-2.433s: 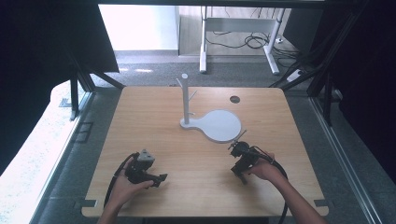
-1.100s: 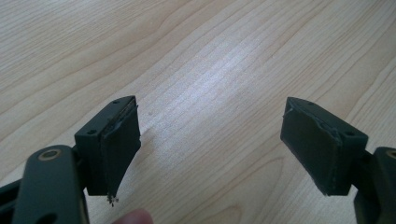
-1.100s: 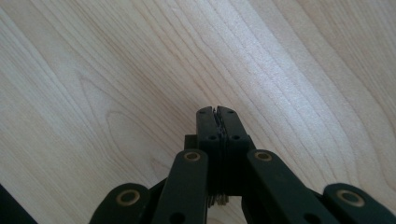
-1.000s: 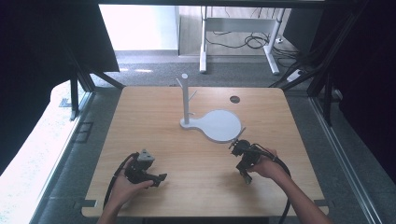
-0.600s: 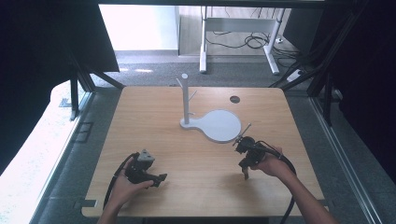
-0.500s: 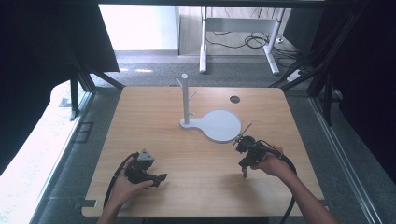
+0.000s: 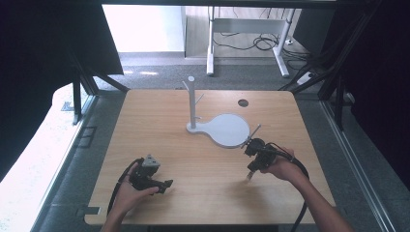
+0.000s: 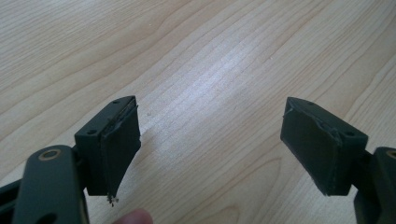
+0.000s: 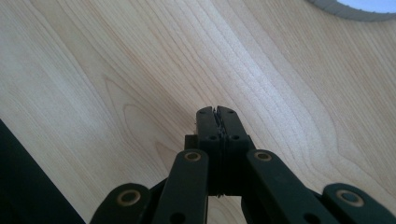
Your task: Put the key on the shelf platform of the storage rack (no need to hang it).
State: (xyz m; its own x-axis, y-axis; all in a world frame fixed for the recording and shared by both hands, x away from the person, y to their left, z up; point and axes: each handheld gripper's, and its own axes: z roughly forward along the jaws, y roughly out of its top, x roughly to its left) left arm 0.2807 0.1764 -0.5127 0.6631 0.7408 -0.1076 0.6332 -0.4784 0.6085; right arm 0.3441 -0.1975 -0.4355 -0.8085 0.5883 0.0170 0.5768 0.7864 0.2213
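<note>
Stand (image 7: 220, 126), a white post w/ pegs on a round base, sits mid-table, just up-left of the right gripper (image 7: 250, 175), far nearer it than the left gripper (image 7: 167, 184); post axis upright. Right jaws clenched on nothing, tips aimed at bare wooden table (image 7: 159, 121). Left jaws spread wide, empty, resting near the front edge.

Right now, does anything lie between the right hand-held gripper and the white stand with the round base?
Nothing visible does. The right hand-held gripper, jaws shut, hovers over bare wooden table just short of the white stand's round base; only bare wood separates them.
</note>
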